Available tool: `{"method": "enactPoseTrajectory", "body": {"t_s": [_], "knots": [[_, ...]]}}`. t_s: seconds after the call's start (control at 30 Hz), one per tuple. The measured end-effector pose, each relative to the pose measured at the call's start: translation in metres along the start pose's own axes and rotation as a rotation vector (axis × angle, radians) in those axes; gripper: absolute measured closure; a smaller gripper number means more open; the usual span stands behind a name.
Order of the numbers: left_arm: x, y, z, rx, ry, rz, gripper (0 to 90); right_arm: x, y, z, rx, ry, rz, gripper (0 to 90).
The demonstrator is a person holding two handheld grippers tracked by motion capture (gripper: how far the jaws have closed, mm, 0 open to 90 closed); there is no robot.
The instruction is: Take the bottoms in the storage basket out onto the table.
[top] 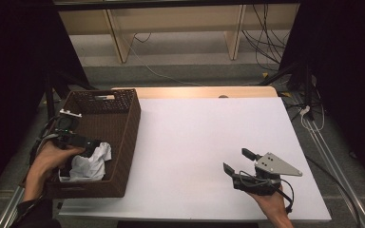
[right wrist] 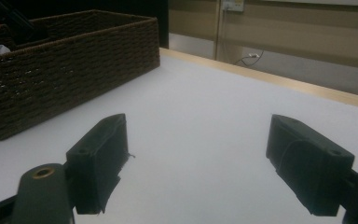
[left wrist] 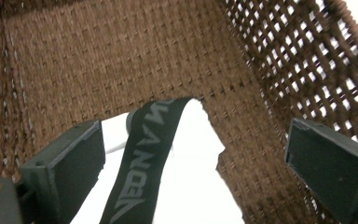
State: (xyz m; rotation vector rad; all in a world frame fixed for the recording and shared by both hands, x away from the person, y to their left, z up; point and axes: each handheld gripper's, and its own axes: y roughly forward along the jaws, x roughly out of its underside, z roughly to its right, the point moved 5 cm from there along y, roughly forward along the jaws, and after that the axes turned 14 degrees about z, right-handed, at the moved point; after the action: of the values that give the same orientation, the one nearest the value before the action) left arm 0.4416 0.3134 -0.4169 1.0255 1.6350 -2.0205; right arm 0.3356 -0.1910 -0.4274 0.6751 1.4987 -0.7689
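A brown woven basket (top: 123, 137) stands at the table's left edge. Inside it lies a crumpled white cloth (top: 91, 164) with a black printed waistband (left wrist: 142, 158). My left gripper (top: 88, 145) reaches down into the basket, just above the cloth. Its jaws stand wide apart, and in the left gripper view the cloth (left wrist: 196, 186) lies below and between them, untouched. My right gripper (top: 237, 161) rests low over the white table (top: 199, 133) at the front right, open with nothing between its jaws. The basket (right wrist: 70, 65) shows far off to the left in the right gripper view.
A pale wooden strip (top: 204, 91) runs along the table's far edge. Beyond it are shelf legs and loose cables (top: 266, 42) on the floor. A dark stand (top: 304, 80) rises at the table's back right corner.
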Motion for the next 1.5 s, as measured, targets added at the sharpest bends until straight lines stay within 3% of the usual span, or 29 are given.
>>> {"method": "enactPoseTrajectory", "body": {"t_s": [0.2,0.5,0.87,1.13,1.17,1.27,1.37,1.5], "knots": [[0.011,0.002,-0.008,-0.019,0.014,-0.077,5.8,0.000,0.000,0.000,0.003,0.001,-0.007,21.8],[0.027,0.004,-0.013,0.001,0.058,-0.203,7.4,0.001,0.000,0.001,0.006,-0.004,-0.009,21.8],[0.040,0.008,-0.015,-0.011,0.094,-0.310,8.1,0.001,0.000,0.001,0.006,-0.010,-0.016,21.9],[0.048,0.013,-0.009,0.008,0.148,-0.380,8.6,0.001,0.000,0.001,0.005,-0.013,-0.018,22.0],[0.051,0.015,-0.006,0.021,0.173,-0.408,8.5,0.002,0.001,0.000,0.005,-0.014,-0.018,22.0],[0.053,0.018,-0.004,0.029,0.195,-0.436,8.5,0.002,0.001,0.000,0.004,-0.015,-0.017,22.0],[0.059,0.023,-0.009,-0.010,0.207,-0.494,7.9,0.002,0.001,0.000,0.005,-0.018,-0.016,22.0],[0.064,0.030,-0.013,-0.018,0.201,-0.536,5.3,0.002,0.001,0.000,0.004,-0.020,-0.019,22.0]]}}
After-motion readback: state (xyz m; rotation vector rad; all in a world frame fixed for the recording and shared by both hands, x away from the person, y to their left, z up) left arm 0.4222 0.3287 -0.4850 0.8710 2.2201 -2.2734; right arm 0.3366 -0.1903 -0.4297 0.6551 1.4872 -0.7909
